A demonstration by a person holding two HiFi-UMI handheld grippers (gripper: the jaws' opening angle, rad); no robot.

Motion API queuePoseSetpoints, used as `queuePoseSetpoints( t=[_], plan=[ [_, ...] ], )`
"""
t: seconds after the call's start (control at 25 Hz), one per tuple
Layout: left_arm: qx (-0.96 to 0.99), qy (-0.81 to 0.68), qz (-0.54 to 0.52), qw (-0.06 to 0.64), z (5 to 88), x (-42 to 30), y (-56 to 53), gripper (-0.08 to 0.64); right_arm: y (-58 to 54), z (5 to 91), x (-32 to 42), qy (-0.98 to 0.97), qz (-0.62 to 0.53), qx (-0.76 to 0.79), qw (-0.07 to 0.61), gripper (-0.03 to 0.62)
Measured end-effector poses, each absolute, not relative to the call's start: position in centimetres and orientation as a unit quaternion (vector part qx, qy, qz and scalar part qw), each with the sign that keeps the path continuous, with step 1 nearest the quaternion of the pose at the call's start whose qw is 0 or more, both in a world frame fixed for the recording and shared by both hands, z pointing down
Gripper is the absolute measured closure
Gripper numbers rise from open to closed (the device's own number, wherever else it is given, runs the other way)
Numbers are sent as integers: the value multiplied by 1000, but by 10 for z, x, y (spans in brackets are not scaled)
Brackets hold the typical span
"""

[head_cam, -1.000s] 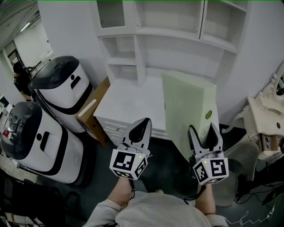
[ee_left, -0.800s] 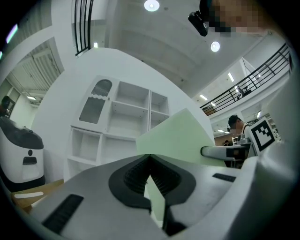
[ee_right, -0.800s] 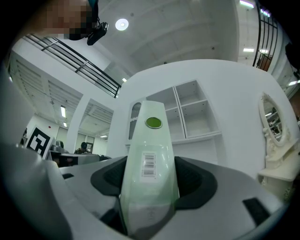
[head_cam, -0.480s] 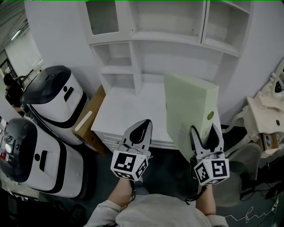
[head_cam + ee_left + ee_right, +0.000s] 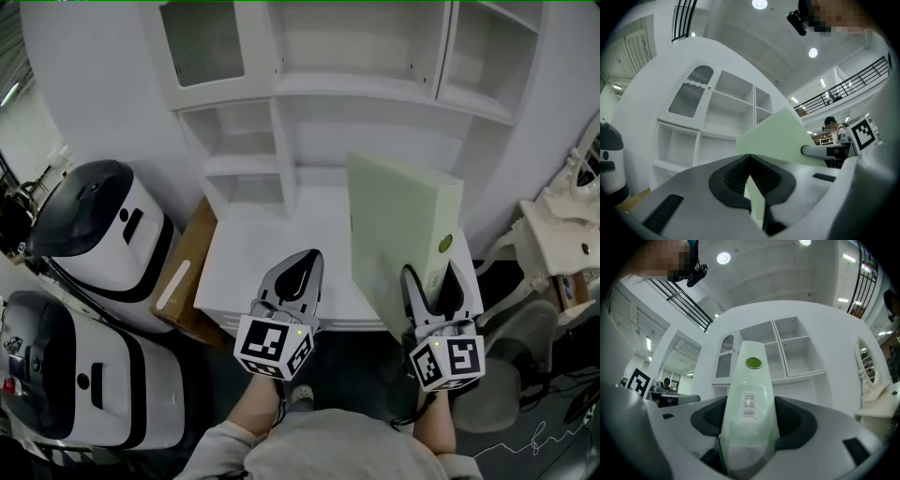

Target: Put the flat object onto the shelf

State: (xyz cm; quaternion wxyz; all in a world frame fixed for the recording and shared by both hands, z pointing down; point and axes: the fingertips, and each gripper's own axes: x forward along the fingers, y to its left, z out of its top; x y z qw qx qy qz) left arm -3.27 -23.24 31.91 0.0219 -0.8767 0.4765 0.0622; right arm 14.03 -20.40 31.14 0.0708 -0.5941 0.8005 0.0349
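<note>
Head view: the right gripper clamps the lower edge of a flat green box, held upright above the white shelf unit's counter. The left gripper is just left of it.

Left gripper view: the left gripper has its jaws pressed together on nothing; the box shows behind.

Right gripper view: the right gripper grips the box's narrow edge, its barcode label facing the camera, the shelf unit beyond.

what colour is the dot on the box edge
Bright green round dot on the pale green flat box; right gripper view.
</note>
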Motion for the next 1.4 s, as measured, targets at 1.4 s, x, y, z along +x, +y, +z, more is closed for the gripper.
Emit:
queuePoseSetpoints(
  t=[1.4],
  plan=[
    [-904, 422, 64, 20, 324, -113, -342, 546, -286, 275, 58, 756, 145, -638, 19, 296]
  ],
)
